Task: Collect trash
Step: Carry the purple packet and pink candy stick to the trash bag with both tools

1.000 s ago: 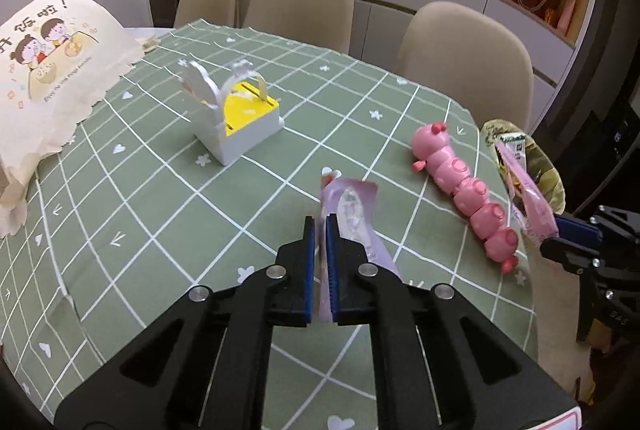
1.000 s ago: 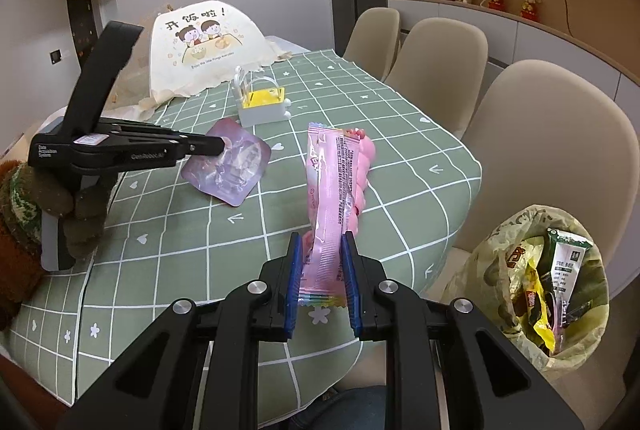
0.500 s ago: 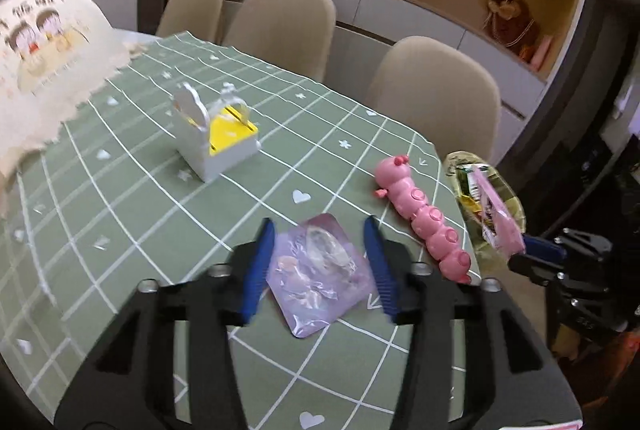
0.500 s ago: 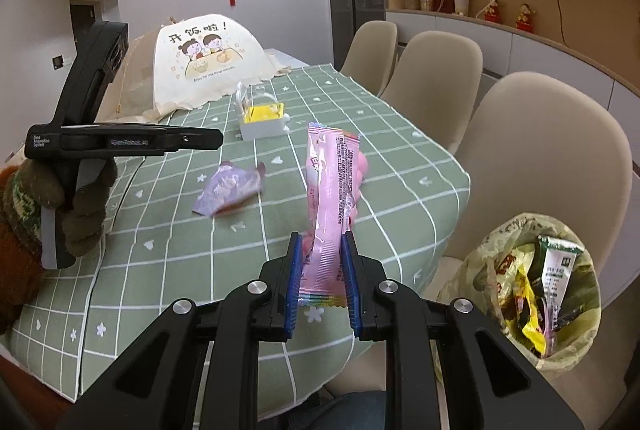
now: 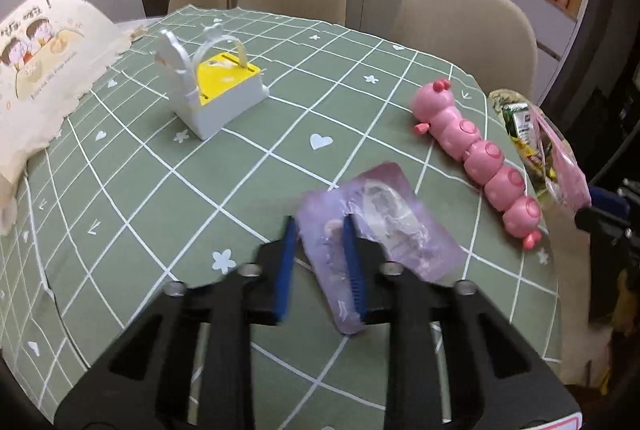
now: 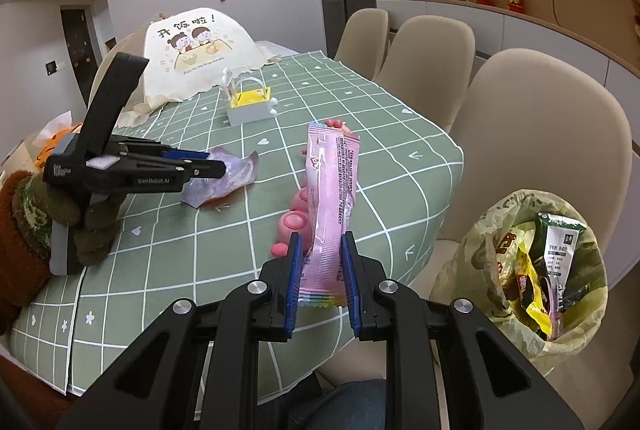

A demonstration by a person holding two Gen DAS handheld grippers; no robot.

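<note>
Crumpled purple plastic wrapper (image 5: 376, 226) on table | left gripper (image 5: 318, 258) level, jaws apart around it | right gripper (image 6: 320, 278) upright, clamping pink foil packet (image 6: 330, 205)

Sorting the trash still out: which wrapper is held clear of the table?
The pink wrapper, upright in the right claw beside the trash bag. The purple wrapper lies at the tablecloth, between the left claw fingers.

The tablecloth (image 5: 140, 197) is sage green with a white grid, hearts and flowers. A wrapper (image 5: 384, 226) on it is translucent lilac; the caterpillar toy (image 5: 476, 153) is pink. The box (image 5: 222, 97) is white with a yellow top. Another wrapper (image 6: 330, 205) is pale pink with rainbow stripes at one end. The bag (image 6: 472, 262) is translucent yellow-green.
</note>
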